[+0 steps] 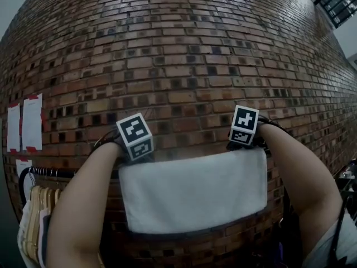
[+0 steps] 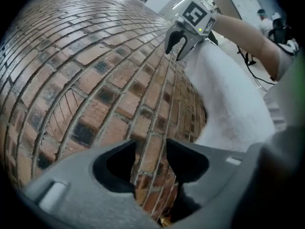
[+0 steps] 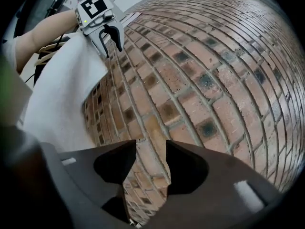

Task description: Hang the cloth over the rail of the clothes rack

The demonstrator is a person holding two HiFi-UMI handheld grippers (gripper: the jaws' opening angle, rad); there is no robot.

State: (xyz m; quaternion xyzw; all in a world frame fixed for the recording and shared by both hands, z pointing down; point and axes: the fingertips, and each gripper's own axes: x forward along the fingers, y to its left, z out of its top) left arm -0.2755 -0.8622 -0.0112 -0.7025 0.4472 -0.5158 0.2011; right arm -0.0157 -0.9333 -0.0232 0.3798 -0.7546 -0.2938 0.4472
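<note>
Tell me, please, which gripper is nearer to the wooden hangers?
Left. The left gripper is at the cloth's top corner on the hangers' side; the right gripper is at the opposite top corner.

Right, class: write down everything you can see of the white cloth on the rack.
The white cloth is a plain rectangle of soft, towel-like fabric. It hangs flat and smooth before the brick wall, its top edge running along the line of the dark rail, which it hides there. The left gripper and right gripper sit at its top corners with jaws apart, gripping nothing; whether they brush it cannot be told.
</note>
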